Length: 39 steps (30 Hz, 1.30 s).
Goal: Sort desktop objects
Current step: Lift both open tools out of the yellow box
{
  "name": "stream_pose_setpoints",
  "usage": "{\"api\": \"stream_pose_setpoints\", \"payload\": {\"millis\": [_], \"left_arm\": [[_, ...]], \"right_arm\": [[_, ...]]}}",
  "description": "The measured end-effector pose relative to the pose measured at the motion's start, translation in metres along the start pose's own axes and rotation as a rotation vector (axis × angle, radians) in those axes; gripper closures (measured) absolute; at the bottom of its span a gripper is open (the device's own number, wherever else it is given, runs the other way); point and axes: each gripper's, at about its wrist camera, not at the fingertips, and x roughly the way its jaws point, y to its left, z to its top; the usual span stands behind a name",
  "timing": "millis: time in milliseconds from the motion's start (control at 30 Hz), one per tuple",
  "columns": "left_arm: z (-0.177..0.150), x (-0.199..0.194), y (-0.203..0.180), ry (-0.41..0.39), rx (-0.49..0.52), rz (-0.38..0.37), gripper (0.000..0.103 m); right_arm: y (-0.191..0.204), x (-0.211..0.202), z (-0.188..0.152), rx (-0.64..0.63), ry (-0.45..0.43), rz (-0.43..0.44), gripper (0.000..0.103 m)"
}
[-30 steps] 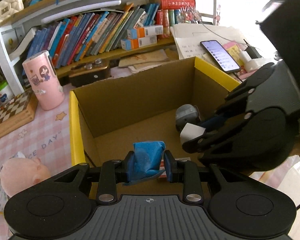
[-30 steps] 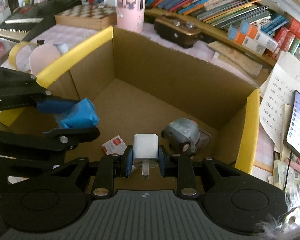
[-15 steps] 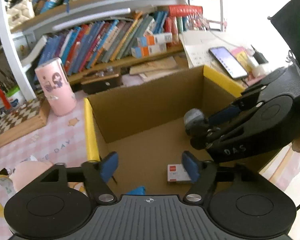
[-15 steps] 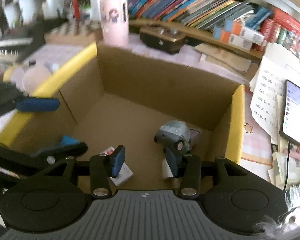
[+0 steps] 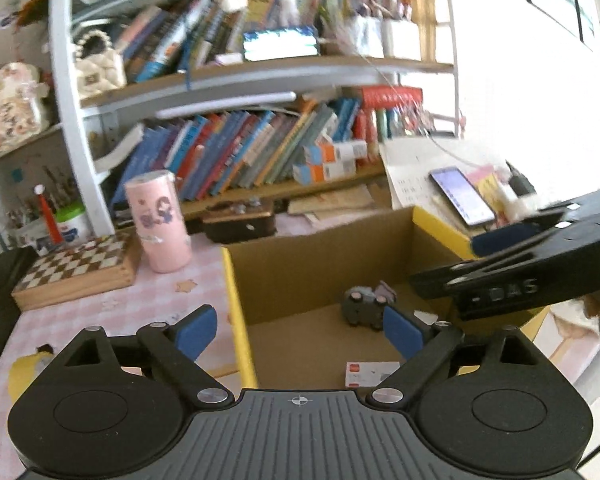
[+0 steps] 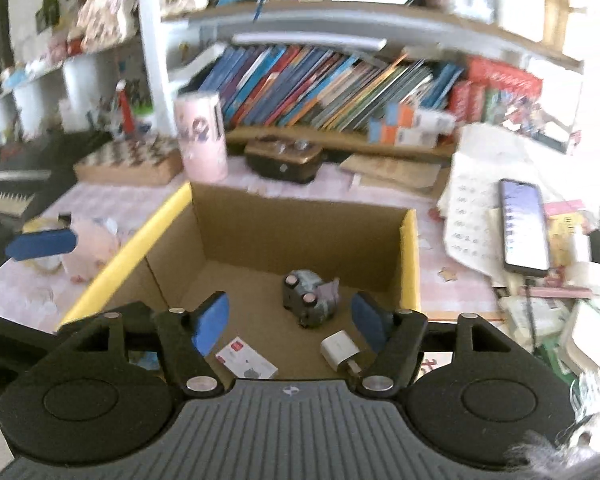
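Observation:
A cardboard box (image 5: 236,312) (image 6: 410,260) with yellow rims stands on the desk. On its floor lie a grey toy car (image 5: 364,306) (image 6: 308,296), a white card with a red mark (image 5: 370,374) (image 6: 246,362) and a white charger plug (image 6: 340,350). A bit of a blue packet (image 6: 145,360) shows behind my right gripper's arm. My left gripper (image 5: 300,328) hovers over the box's near left rim, jaws opening, nothing between them. My right gripper (image 6: 291,320) hangs above the box, jaws opening and empty. The right gripper (image 5: 520,272) also shows at the right of the left wrist view.
A pink cup (image 5: 160,220) and a chessboard box (image 5: 80,268) stand left of the box. A pink plush toy (image 6: 94,244) lies by the left rim. A phone (image 6: 524,228) on papers lies to the right. Bookshelves (image 5: 240,156) rise behind.
The left gripper let go of the blue packet and the right let go of the white charger; both dropped into the box. Both grippers opened wide, rose and pulled back.

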Motion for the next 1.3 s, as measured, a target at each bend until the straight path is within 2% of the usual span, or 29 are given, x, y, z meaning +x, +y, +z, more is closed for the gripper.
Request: {"api": "stream_pose_setpoints", "payload": {"millis": [200,400,533,900,1300], "left_arm": [[-0.009,-0.024,0.017,-0.032,-0.045,0.022,0.006],[-0.026,-0.039,0.028,-0.015,-0.047,0.023,0.006],[-0.044,-0.045,0.034,0.009,-0.033,0.023,0.005],[-0.103,-0.070,0.061,0.101,0.010,0.058,0.005],[-0.139,-0.108,0.095,0.159,0.005,0.059,0.005]], "right_arm": [[0.012,-0.033,-0.014,0.026,-0.089,-0.074,0.028],[0.025,-0.053,-0.035,0.058,-0.100,-0.128,0.024],[0.037,-0.057,-0.051,0.094,-0.083,-0.158,0.022],[0.103,-0.056,-0.108,0.153,-0.013,-0.219,0.021],[0.158,-0.072,-0.147,0.210,0.064,-0.240,0.020]]}}
